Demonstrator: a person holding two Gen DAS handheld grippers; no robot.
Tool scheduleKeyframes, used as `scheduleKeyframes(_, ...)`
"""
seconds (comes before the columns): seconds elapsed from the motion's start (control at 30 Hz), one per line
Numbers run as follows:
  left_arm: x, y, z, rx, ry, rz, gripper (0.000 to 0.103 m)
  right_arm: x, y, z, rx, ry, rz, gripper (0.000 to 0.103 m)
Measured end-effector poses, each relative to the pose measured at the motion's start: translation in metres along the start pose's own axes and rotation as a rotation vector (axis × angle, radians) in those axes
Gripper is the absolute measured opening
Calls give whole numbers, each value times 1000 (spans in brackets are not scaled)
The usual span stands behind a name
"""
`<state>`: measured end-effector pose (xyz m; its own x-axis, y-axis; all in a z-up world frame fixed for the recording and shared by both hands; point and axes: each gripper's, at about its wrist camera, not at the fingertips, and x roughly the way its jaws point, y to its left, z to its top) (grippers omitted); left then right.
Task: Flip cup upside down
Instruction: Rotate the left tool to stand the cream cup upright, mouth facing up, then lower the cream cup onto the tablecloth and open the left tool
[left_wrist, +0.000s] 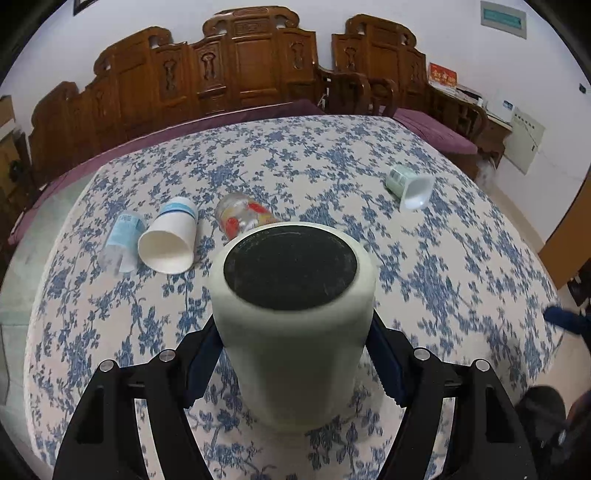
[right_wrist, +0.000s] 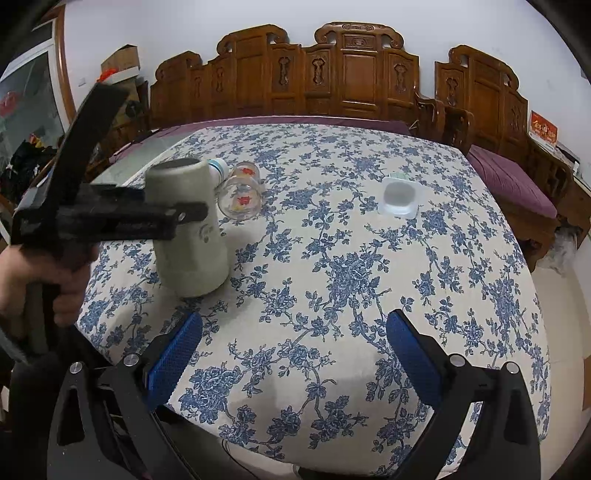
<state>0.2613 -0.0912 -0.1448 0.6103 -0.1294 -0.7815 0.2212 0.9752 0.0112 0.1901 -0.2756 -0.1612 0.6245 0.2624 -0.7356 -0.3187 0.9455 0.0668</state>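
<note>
No legible text anywhere. The red plaque with gold characters (left_wrist: 442, 74) on the right-hand wooden sideboard was too blurred to read. The green sign (left_wrist: 503, 18) high on the white wall, the pale printed wall sheet (left_wrist: 526, 138) and the light-blue label on the clear plastic bottle (left_wrist: 123, 230) showed print, none resolvable.

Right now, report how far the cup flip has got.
Mostly done: the pale cup stands upside down, dark base up, wide mouth on the tablecloth. In hand: the left gripper is clamped on its sides. Left: let go. The right gripper hangs open, holding nothing.
</note>
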Motion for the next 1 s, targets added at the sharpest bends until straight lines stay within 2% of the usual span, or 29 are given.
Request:
scheduleKeyframes(0.2,-9,-3,-22,4,9,-7,70,0,-1,0,1,-3,-1,100)
scheduleKeyframes(0.53,-17,-3,-30,-7,6,-5,70,-8,5,2,-13,-27,-15,100)
scheduleKeyframes(0.7,-36,3,-40,-35,-22,-41,71,-18,10,6,-14,-50,-18,100)
scheduleKeyframes(0.83,-54,6,-48,-32,-43,-25,72,-27,17,10,0,-74,-21,100)
scheduleKeyframes(1.0,-82,22,-59,-84,-83,-15,86,-38,27,10,40,-97,-5,100)
